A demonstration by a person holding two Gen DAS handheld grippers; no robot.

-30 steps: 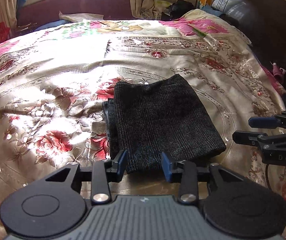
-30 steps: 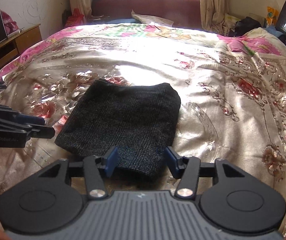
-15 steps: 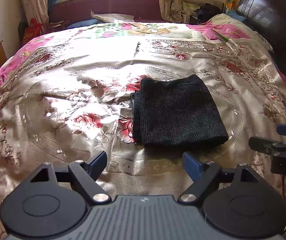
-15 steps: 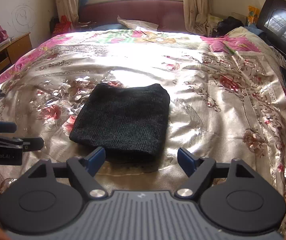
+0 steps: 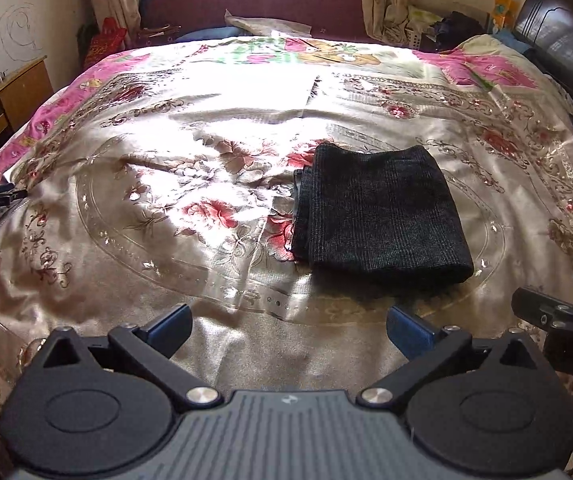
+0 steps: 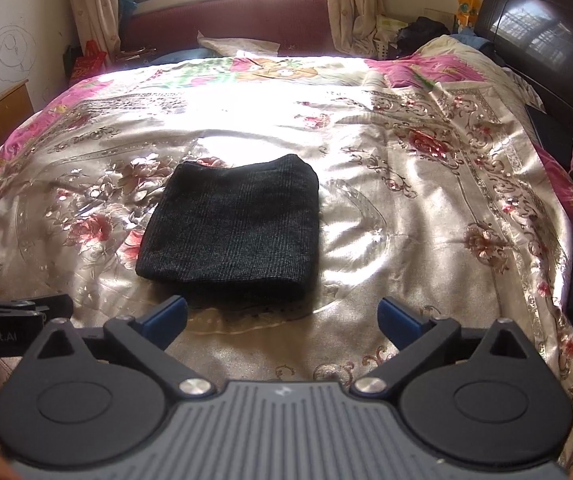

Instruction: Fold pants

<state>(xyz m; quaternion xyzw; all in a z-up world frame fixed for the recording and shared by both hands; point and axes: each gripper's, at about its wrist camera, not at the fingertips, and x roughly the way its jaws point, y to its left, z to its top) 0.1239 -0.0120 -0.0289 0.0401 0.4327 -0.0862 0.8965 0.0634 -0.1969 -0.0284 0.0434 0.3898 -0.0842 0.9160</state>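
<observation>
The dark grey checked pants (image 5: 378,212) lie folded into a compact rectangle on the floral bedspread (image 5: 166,184); they also show in the right wrist view (image 6: 234,228). My left gripper (image 5: 288,328) is open and empty, held back from the pants' near edge and to their left. My right gripper (image 6: 282,316) is open and empty, just short of the pants' near edge. Each gripper shows at the edge of the other's view: the right gripper (image 5: 558,312) and the left gripper (image 6: 14,308).
A dark wooden headboard (image 6: 546,40) runs along the right. A wooden side table (image 5: 2,100) stands at the left. A maroon sofa (image 6: 230,20) with cloths sits under the window beyond the bed. Clutter lies in the far right corner.
Both grippers opened wide, let go of the pants' near edge and pulled back from them. The folded pants stayed in place on the bed.
</observation>
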